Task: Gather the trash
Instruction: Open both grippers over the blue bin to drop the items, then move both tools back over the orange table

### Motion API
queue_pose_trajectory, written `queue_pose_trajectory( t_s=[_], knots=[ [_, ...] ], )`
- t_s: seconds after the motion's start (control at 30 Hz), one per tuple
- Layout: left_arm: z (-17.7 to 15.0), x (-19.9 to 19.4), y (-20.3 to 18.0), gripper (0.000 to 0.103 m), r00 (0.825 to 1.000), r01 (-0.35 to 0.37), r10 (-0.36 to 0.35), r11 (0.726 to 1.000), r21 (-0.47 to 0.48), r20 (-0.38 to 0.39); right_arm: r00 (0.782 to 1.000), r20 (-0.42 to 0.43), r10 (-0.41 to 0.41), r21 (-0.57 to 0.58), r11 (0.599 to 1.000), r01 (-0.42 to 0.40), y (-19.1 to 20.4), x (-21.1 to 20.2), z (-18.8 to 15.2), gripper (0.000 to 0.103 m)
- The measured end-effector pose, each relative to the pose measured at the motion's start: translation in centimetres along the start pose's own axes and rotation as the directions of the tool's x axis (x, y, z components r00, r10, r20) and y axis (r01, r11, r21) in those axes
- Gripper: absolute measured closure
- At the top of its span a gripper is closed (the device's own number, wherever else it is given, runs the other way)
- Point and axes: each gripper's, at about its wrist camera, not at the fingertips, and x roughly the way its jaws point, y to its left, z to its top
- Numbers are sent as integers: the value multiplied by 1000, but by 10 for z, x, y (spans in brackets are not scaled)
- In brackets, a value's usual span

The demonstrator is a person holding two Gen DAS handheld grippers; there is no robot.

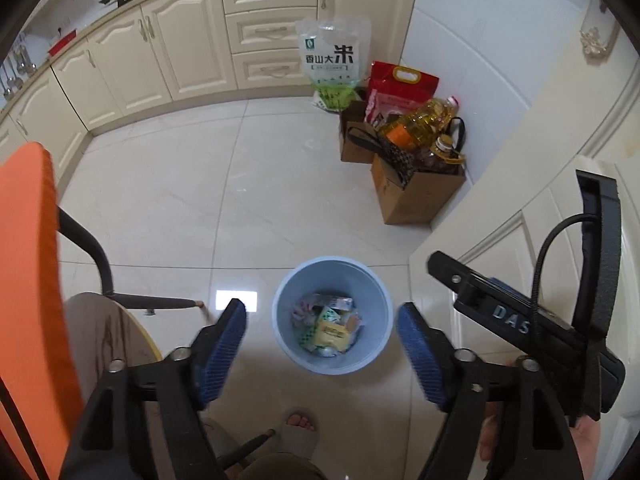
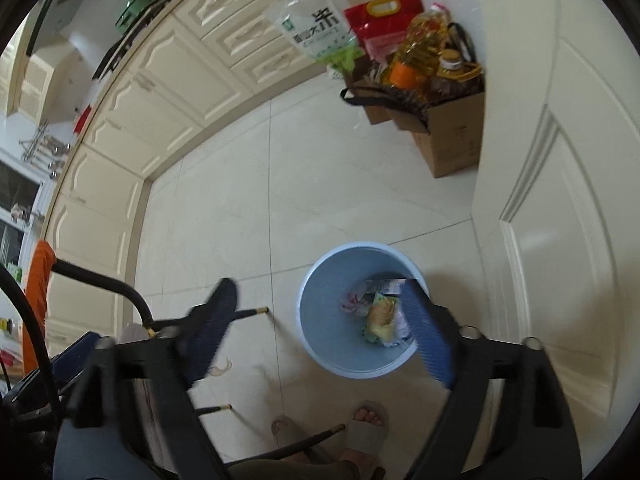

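Wrappers [image 1: 329, 326] fill the bottom of one pale blue bin [image 1: 370, 288], a crumpled heap of snack packets whose exact number cannot be made out; a yellow-green packet lies uppermost. In the right wrist view that heap [image 2: 380, 314] is partly covered by the near blue pad of the right gripper [image 2: 320, 320], and the bin's rim [image 2: 316, 280] is the only fully clear part.

The left gripper [image 1: 322, 328] hangs above the bin with its two blue pads [image 1: 224, 344] spread wide, one on either side of the rim, and nothing sits between them. The right gripper is likewise wide apart and empty; its far finger is smeared by blur. Part of the right tool's black body shows to the right of the bin in the left wrist view, its lettering cut off.

Beyond the bin, against the wall, stand two cardboard boxes [image 1: 416, 200] holding two oil bottles [image 1: 424, 118], a red bag [image 1: 400, 84] and a white rice bag [image 1: 330, 58]; what else the boxes hold is hidden. Left of the bin stands one chair [image 1: 24, 272] with an orange back, cut off by the frame edge. Nearer than the bin, two slippered feet [image 2: 366, 426] show in the right wrist view, only one in the left. Cream cabinets [image 1: 160, 48] run along the far side of the tiled floor [image 1: 200, 200].
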Motion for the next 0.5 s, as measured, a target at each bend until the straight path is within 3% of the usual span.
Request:
queue_pose_trajectory(
  t_s=[0.1, 0.33, 0.5],
  knots=[
    [-10, -13, -8, 7, 999, -11, 10, 1000, 24, 41, 1000, 14, -17, 10, 1000, 17, -1, -13, -3, 0],
    [-46, -55, -19, 4, 991, -19, 11, 998, 55, 136, 997, 69, -45, -27, 999, 47, 16, -62, -15, 0],
    [-78, -103, -3, 3, 973, -9, -2, 999, 49, 233, 988, 149, -29, -47, 998, 36, 39, -116, -26, 0]
  ],
)
